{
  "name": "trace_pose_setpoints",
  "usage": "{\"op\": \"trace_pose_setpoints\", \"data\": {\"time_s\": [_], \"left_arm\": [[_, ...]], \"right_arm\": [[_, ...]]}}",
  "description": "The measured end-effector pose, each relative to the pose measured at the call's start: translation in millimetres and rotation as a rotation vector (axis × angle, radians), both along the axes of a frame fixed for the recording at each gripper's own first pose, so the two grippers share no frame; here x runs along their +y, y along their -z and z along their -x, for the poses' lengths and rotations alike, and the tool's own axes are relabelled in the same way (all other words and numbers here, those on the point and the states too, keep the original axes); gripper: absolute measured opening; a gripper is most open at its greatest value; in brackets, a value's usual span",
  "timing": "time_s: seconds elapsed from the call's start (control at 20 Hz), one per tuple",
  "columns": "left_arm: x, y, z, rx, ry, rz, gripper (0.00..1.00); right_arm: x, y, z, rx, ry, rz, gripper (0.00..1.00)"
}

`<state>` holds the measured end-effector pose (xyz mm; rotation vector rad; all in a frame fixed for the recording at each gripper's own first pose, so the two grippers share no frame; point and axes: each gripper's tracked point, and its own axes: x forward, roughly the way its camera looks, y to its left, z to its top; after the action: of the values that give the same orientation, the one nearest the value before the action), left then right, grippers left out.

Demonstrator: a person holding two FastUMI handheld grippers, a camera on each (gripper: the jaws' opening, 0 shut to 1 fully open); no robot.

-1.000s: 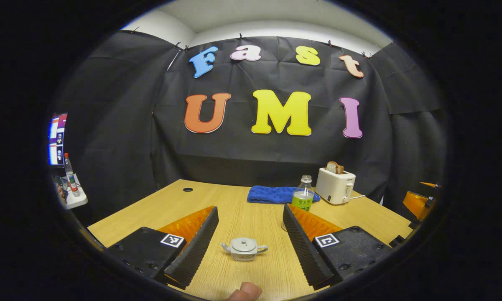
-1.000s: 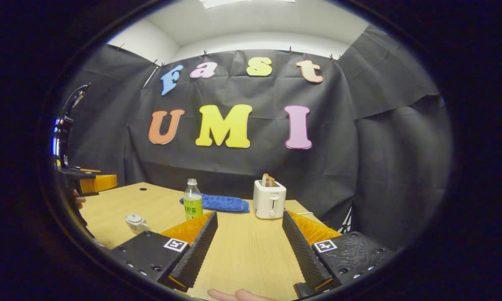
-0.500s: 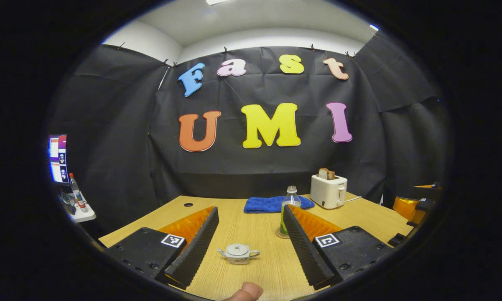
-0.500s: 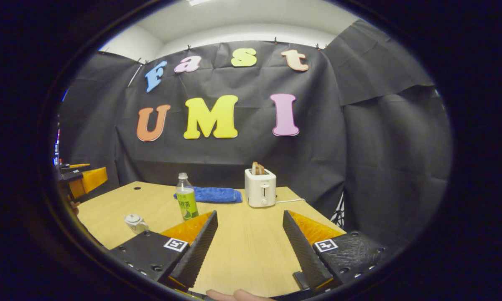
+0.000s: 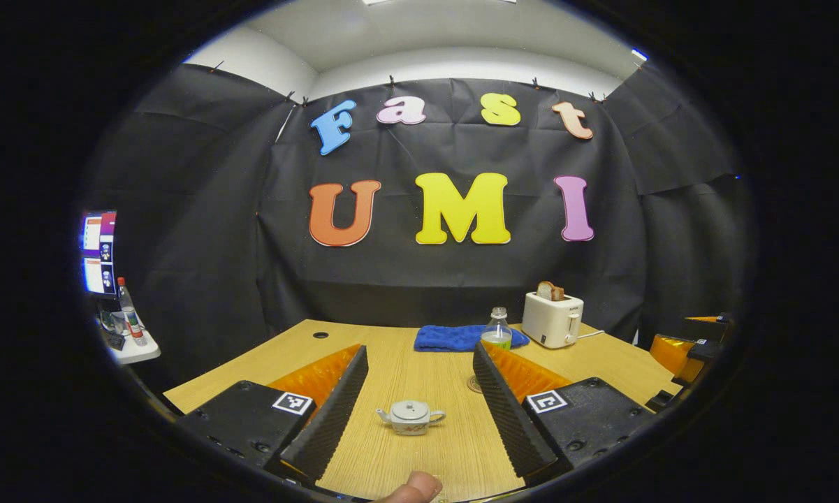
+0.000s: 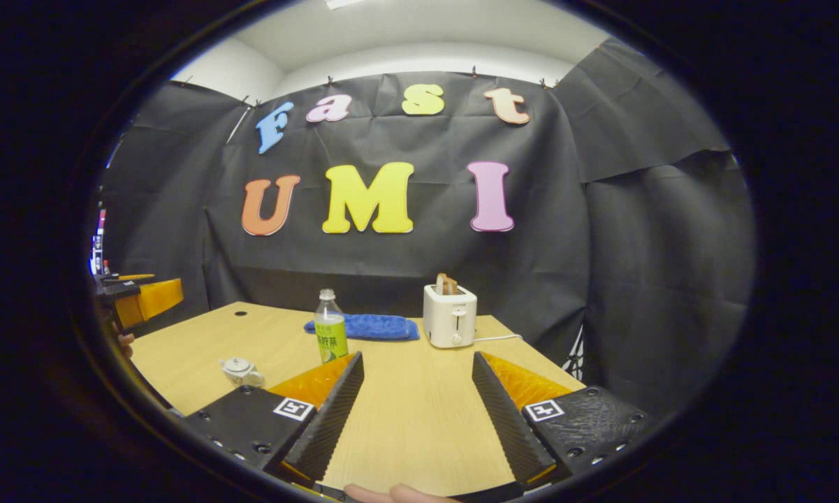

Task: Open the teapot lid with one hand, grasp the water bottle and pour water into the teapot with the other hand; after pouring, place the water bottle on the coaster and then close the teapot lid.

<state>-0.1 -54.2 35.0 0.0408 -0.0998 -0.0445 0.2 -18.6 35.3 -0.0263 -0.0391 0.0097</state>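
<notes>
A small grey teapot [image 5: 411, 418] with its lid on sits on the wooden table [image 5: 405, 363], straight ahead between the open fingers of my left gripper [image 5: 419, 402]. Behind the right finger stands a clear water bottle [image 5: 498, 330] with a green label, upright on a round coaster [image 5: 472, 383] that is partly hidden. In the right gripper view the bottle [image 6: 330, 335] and the teapot [image 6: 240, 371] lie ahead to the left. My right gripper [image 6: 418, 405] is open over bare table, holding nothing. The left gripper [image 6: 140, 299] shows far left there.
A white toaster [image 5: 552, 319] holding bread and a folded blue cloth [image 5: 454, 337] sit at the table's back. A side shelf [image 5: 129, 346] with a bottle and a screen stands off to the left. The other gripper [image 5: 684, 349] sits at the right edge.
Both views shifted slightly as the hands moved. The left gripper pulled back from the teapot, then settled; the right swung a little. Both stayed open; the objects on the table stayed put.
</notes>
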Motion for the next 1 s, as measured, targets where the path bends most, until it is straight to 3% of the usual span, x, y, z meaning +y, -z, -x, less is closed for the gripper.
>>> {"op": "trace_pose_setpoints", "data": {"time_s": [0.15,0.3,0.4,0.6,0.7,1.0], "left_arm": [[-5,2,1,-0.013,0.012,0.007,0.95],[-1,3,-8,-0.008,-0.027,0.012,0.95],[-7,4,-16,-0.007,-0.034,-0.007,0.95],[-12,10,-37,0.014,-0.066,-0.041,0.95],[-9,9,-37,0.003,-0.078,-0.021,0.95],[-4,14,-31,-0.007,-0.067,0.003,0.95]], "right_arm": [[-7,-2,-1,-0.01,0.019,0.014,0.94],[-19,-4,-8,-0.022,0.058,0.014,0.94],[-19,5,-16,-0.004,0.042,0.002,0.93],[-12,37,-50,0.11,-0.038,-0.09,0.94],[-19,48,-61,0.168,-0.017,-0.115,0.95],[-22,12,-53,0.022,0.014,0.016,0.94]]}}
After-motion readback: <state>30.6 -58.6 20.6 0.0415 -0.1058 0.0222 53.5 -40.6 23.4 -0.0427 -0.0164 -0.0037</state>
